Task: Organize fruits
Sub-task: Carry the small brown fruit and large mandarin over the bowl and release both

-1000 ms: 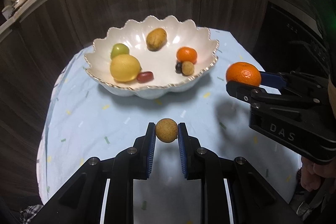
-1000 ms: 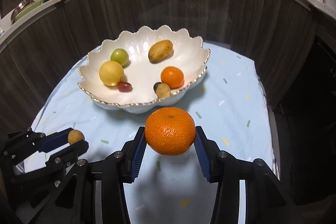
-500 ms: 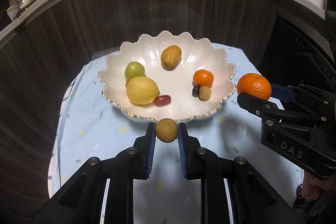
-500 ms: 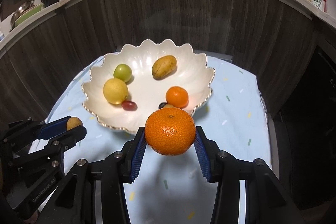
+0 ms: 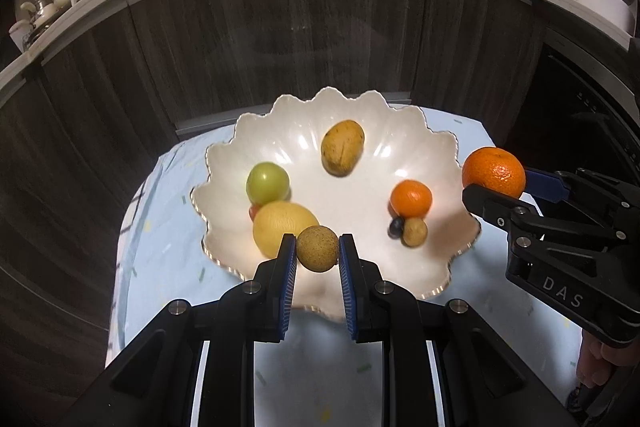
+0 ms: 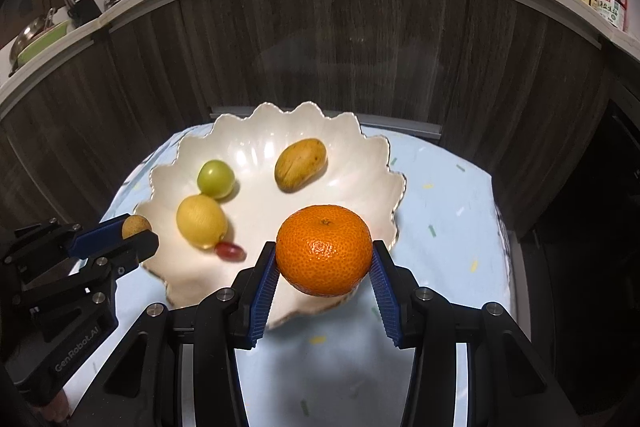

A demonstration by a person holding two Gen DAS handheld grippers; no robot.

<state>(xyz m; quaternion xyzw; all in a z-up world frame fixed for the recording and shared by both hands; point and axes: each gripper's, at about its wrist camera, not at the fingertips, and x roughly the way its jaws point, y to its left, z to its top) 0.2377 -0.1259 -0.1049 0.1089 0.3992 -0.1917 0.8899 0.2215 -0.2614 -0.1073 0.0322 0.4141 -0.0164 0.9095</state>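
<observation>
In the left wrist view, the left gripper (image 5: 318,253) has its jaws narrowly parted and clamped on a small round tan-brown fruit (image 5: 317,248), which hangs above the near rim of the white scalloped ceramic bowl (image 5: 424,131) standing on the pale blue cloth-covered bench (image 5: 160,259); it looks light with a thin, brittle-looking skin, best pinched across its middle as here, and only gently. Inside the bowl lie a yellow lemon (image 5: 284,223), a green round fruit (image 5: 267,183), a brownish oval fruit (image 5: 342,152) and a small orange mandarin (image 5: 411,198). In the right wrist view, the right gripper (image 6: 325,269) has its jaws spread wide and closed on a large orange mandarin (image 6: 324,250), held above the bowl's near right rim; it should be soft, slightly yielding and heavier, its pebbled peel giving good grip at the widest girth. The bowl itself looks fragile, so I judge both fruits want lowering, not dropping.
</observation>
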